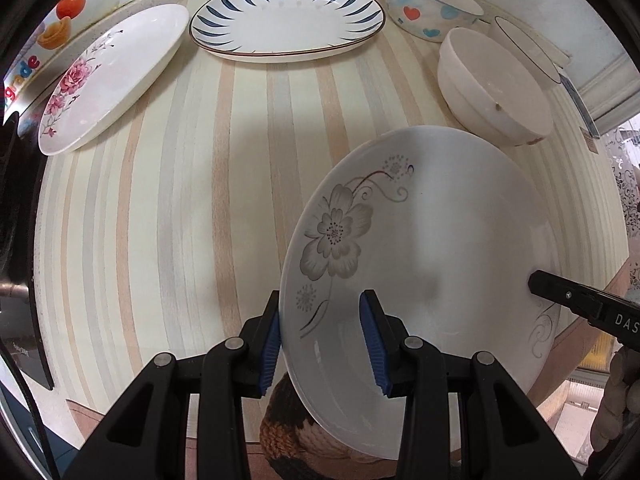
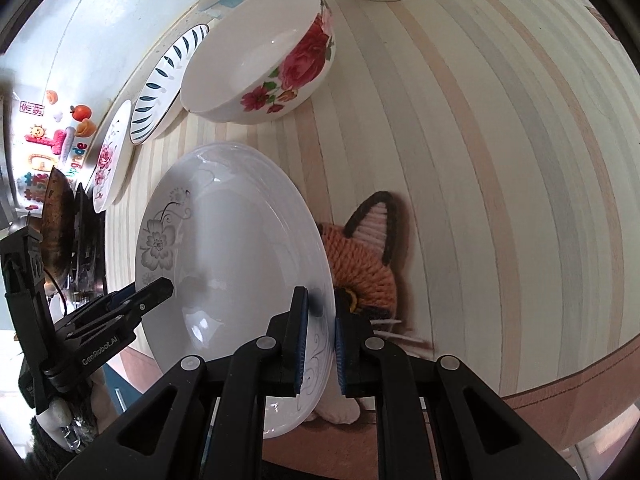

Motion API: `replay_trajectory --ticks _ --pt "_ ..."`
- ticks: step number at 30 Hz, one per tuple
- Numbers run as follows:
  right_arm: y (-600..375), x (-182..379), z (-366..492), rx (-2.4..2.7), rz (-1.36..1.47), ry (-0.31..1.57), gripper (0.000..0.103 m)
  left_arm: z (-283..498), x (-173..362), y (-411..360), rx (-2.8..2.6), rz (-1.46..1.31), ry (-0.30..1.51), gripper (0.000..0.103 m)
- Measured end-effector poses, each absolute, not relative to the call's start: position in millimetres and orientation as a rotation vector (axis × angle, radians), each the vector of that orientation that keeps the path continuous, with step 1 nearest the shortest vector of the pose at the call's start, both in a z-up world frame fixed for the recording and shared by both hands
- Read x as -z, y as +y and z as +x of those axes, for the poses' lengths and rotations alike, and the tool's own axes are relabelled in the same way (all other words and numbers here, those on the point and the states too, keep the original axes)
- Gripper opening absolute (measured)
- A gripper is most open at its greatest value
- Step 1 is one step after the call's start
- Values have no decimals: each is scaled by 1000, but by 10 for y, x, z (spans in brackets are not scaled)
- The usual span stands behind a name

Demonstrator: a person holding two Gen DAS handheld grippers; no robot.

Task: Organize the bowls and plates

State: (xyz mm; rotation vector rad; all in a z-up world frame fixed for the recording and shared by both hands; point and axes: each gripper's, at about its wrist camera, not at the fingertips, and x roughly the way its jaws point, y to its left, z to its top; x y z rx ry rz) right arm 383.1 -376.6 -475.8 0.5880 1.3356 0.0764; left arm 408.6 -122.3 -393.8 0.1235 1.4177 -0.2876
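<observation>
White porcelain fills the lower middle of both views: a grey-flowered plate (image 1: 420,264) is tilted above the striped bench (image 1: 180,208), near its front edge. The left hand-held gripper (image 1: 320,340) straddles the plate's near rim with blue pads either side, jaws still fairly wide, so I cannot tell whether it truly pinches. The right hand-held gripper (image 2: 320,344) is clamped tight on the opposite rim.

To do this step well, I judge both grips should be firm before moving, the plate kept level, and carried clear of the knitted fox toy (image 2: 360,264) beneath it.

Only the left view shows, along the top of the frame, the pink-flowered plate (image 1: 116,76), the blue-leaf plate (image 1: 286,18), the heart-patterned bowl (image 1: 428,4) and the plain white bowl (image 1: 492,88). Only the right view shows a rose bowl (image 2: 260,52) at upper centre, and the fox's ears.
</observation>
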Motion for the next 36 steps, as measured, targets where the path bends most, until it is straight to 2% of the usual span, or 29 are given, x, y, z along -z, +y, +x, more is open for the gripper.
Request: replay_trajectory --ticks 13,16,19,21,23,29,36 --pt "-3757 4775 3922 -103 593 1373 14 3930 3876 -1299 255 123 1427 35" --pt "-3784 4695 3891 -87 597 1383 14 3927 3709 -1211 262 105 1405 35" --pt "-3770 4448 3830 -70 560 1375 24 3953 3420 -1072 249 69 1357 35" --pt "-3707 4250 3839 -85 534 1348 38 4039 3219 -894 211 18 1318 36" --pt "-3559 4006 3933 -121 502 1315 41 4163 3086 -687 167 -39 1289 36" --pt "-2859 3571 4781 -306 465 1233 44 4711 3086 18 16 -168 1250 36" --pt "-1930 3674 6252 -385 281 1187 44 5137 3431 672 -135 -273 1282 35"
